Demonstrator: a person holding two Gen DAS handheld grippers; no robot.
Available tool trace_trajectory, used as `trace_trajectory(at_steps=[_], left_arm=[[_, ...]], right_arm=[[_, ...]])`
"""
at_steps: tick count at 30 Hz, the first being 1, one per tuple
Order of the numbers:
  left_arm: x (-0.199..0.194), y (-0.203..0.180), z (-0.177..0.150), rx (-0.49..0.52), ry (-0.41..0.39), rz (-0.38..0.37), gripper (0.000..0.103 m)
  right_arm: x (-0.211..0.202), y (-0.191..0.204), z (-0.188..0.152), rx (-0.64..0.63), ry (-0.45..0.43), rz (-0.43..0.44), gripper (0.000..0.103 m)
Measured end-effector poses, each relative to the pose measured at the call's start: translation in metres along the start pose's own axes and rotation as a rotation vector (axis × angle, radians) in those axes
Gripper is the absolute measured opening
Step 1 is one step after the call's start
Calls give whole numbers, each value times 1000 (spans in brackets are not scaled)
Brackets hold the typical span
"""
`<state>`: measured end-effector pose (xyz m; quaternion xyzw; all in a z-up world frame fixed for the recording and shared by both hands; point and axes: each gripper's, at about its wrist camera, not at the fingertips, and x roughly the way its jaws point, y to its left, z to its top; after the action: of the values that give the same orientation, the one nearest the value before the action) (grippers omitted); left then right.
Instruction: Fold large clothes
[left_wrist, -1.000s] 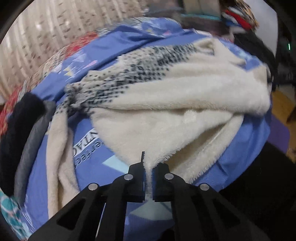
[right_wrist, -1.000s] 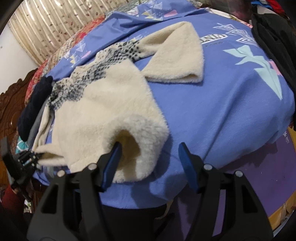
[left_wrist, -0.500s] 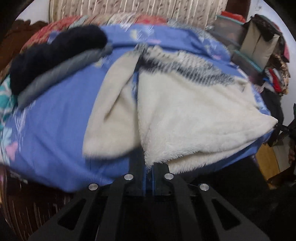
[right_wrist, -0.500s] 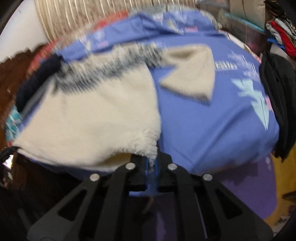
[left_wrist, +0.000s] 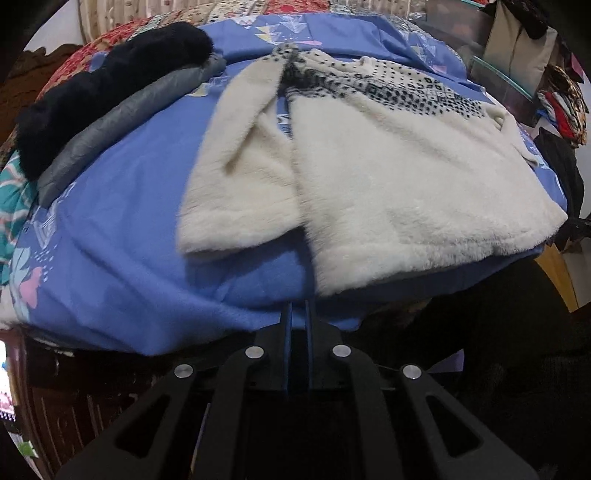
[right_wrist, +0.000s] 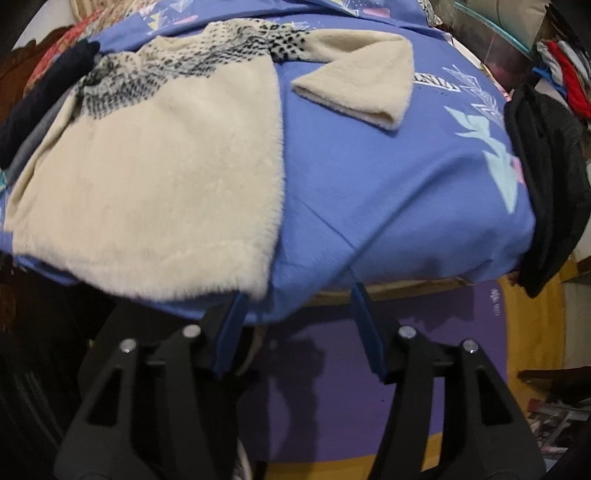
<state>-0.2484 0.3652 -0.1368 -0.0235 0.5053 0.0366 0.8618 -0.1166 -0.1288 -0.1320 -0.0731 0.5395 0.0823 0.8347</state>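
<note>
A cream fleece sweater (left_wrist: 399, 177) with a black-dotted yoke lies spread flat on the blue bedspread (left_wrist: 122, 236), its hem at the bed's near edge. One sleeve (left_wrist: 240, 158) lies folded alongside the body. In the right wrist view the sweater (right_wrist: 159, 177) lies at left, with the other sleeve (right_wrist: 362, 85) folded out to the right. My left gripper (left_wrist: 298, 306) is nearly shut and empty, just below the hem's left corner. My right gripper (right_wrist: 297, 291) is open and empty, below the hem's right corner.
A black furry garment (left_wrist: 99, 88) and a grey jacket (left_wrist: 122, 125) lie at the bed's far left. Dark clothing (right_wrist: 546, 177) hangs over the bed's right edge. A purple mat (right_wrist: 332, 387) covers the floor below. Piled clothes (left_wrist: 561, 92) stand at the right.
Both grippers pulled the sweater hem to the bed's near edge and let it go. The right gripper opened wide; the left drew back below the hem.
</note>
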Motion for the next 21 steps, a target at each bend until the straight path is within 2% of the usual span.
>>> trace_trajectory(at_steps=[3, 6, 9, 13, 17, 21], left_arm=[[-10, 19, -2, -57, -8, 31, 30], [-17, 42, 4, -130, -31, 75, 30], [-22, 57, 19, -175, -79, 71, 30], [-15, 54, 43, -156, -101, 22, 30], [1, 40, 62, -115, -88, -31, 31], [24, 32, 74, -73, -63, -2, 31]], right_arm=[[-17, -1, -1, -9, -7, -22, 56], [-34, 7, 12, -7, -62, -7, 56], [-46, 32, 31, -18, -131, 78, 56], [-41, 90, 55, -78, -185, 223, 56], [-22, 155, 74, -133, -167, 372, 56], [2, 215, 84, -194, -150, 449, 56]])
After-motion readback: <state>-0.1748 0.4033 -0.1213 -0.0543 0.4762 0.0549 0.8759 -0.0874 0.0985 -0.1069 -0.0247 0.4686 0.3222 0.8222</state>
